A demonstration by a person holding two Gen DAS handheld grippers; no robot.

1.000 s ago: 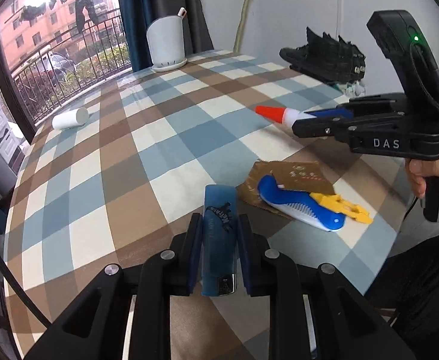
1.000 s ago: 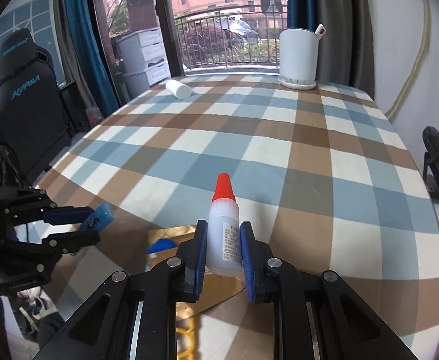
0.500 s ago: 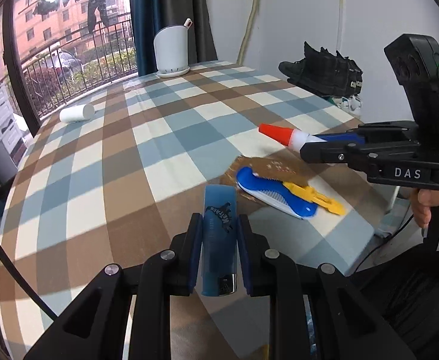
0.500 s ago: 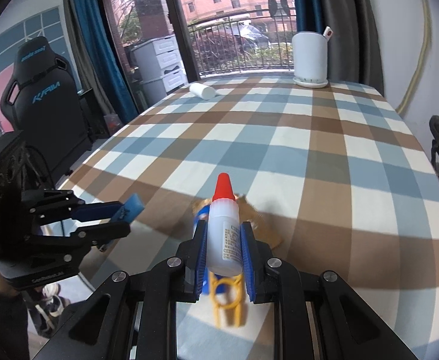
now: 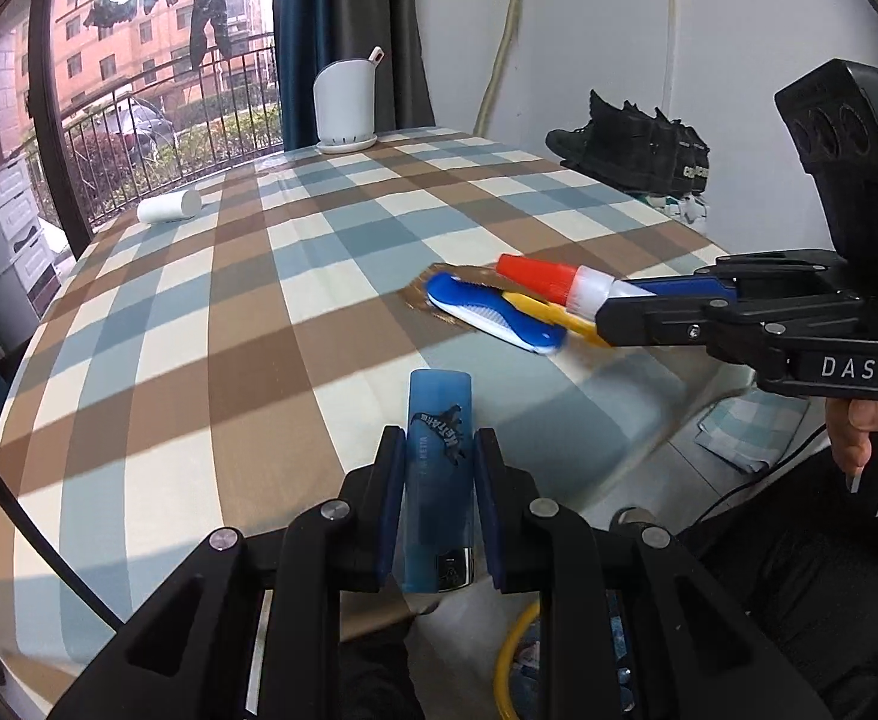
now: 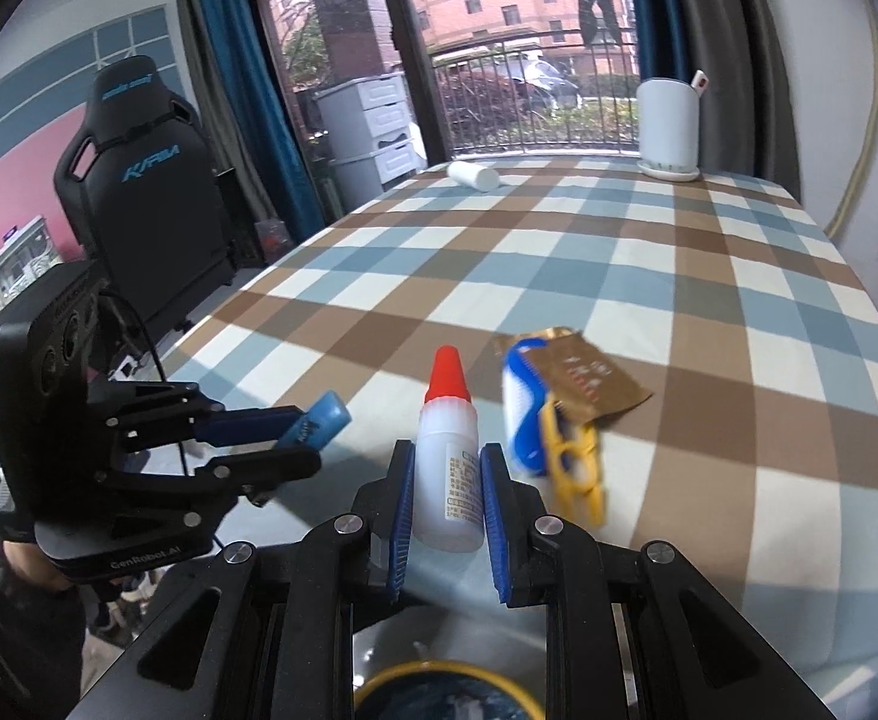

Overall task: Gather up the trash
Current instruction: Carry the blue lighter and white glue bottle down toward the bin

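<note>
The left gripper (image 5: 439, 480) had its blue pads pinched tight on a blue lighter (image 5: 439, 462), clamped across the narrow body about halfway up, metal end back toward the camera. Its long axis ran straight out along the fingers, plastic end aimed ahead over the table edge. It looked a light, rigid thing, smooth plastic and probably a bit slick, so a mid-body squeeze seemed the right hold.

Over on the other side, the right gripper (image 6: 446, 492) was closed on a small white glue bottle (image 6: 446, 462), pads pressing its flanks across the label. The red cone cap pointed forward and away from the camera, the bottle's length in line with the fingers. I'd judge it light, with thin walls that might give under a hard pinch.

Both loads hung over the near rim of the checked table (image 6: 619, 276). Further out on the cloth lay a blue brush (image 6: 520, 414), yellow scissors (image 6: 577, 468) and a brown wrapper (image 6: 589, 375), bunched together and overlapping. Below the right gripper showed a yellow-rimmed bin (image 6: 391, 675), likely where both pieces belonged.
</note>
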